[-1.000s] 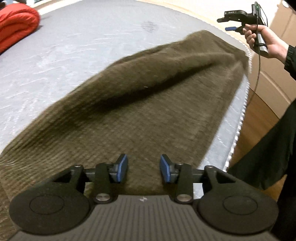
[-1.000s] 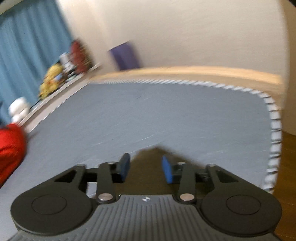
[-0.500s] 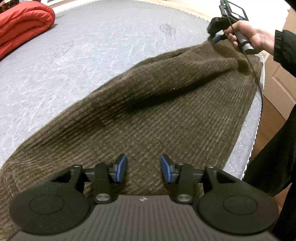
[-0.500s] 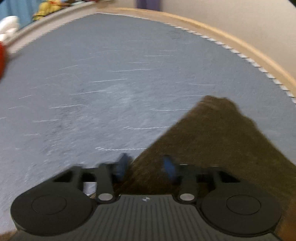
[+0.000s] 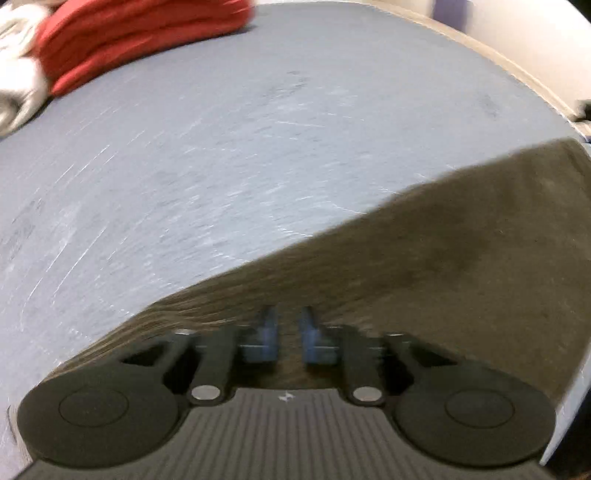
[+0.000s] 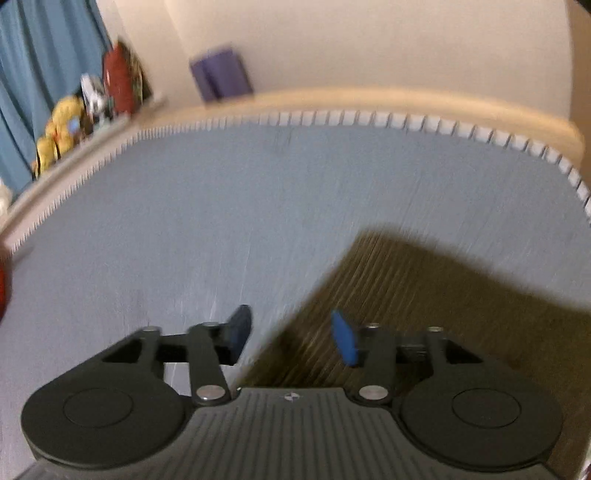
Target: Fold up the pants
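Brown ribbed pants (image 5: 424,258) lie on the grey mattress (image 5: 221,147). In the left wrist view they fill the lower right. My left gripper (image 5: 288,332) sits over the pants' edge with its jaws narrowed, a small gap left, and fabric between them. In the right wrist view a corner of the pants (image 6: 424,295) lies at lower right. My right gripper (image 6: 291,332) is open over that corner's left edge, holding nothing. Both views are blurred.
A folded red blanket (image 5: 129,33) and white cloth (image 5: 18,74) lie at the mattress's far left. A wooden bed frame (image 6: 369,99) rims the far edge. Toys (image 6: 62,129) line a shelf by a blue curtain (image 6: 37,55).
My left gripper's jaws have narrowed on the pants' edge and the view has swung left. My right gripper has tilted up, and its jaws now stand wide.
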### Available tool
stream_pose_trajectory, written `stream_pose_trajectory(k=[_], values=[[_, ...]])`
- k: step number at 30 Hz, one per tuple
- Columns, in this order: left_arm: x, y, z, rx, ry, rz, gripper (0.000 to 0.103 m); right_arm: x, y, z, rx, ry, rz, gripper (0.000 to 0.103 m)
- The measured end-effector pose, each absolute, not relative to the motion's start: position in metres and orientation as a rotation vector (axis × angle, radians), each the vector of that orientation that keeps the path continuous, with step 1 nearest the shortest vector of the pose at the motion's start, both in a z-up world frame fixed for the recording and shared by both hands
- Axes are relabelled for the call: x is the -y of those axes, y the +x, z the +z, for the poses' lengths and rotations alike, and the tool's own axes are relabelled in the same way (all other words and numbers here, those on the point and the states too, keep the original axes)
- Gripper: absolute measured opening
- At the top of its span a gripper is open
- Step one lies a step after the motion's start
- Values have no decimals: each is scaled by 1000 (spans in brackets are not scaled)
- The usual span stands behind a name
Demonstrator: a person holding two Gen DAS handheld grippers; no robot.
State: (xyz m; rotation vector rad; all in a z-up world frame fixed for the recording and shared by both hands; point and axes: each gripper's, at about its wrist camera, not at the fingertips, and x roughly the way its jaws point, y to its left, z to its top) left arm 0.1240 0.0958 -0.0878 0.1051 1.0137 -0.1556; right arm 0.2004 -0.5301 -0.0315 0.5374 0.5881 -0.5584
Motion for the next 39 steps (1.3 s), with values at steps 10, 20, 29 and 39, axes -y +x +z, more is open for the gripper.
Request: stream_pose_trajectory(k=[10,20,29,39], values=[[-121,103,-77,-976,61,-90,13,630,127,-37,-650,518,-563,55],[-161,36,-15,-814,-68,-86,23,649,95,-66,-819,434,-553,54],[-196,23,-57,-1023,51,-30,5,643,100,-58,-794,472,-622,55],[-177,32,-60,-1073,41,-81,12,662,70,-38,-684,529,-680,60]])
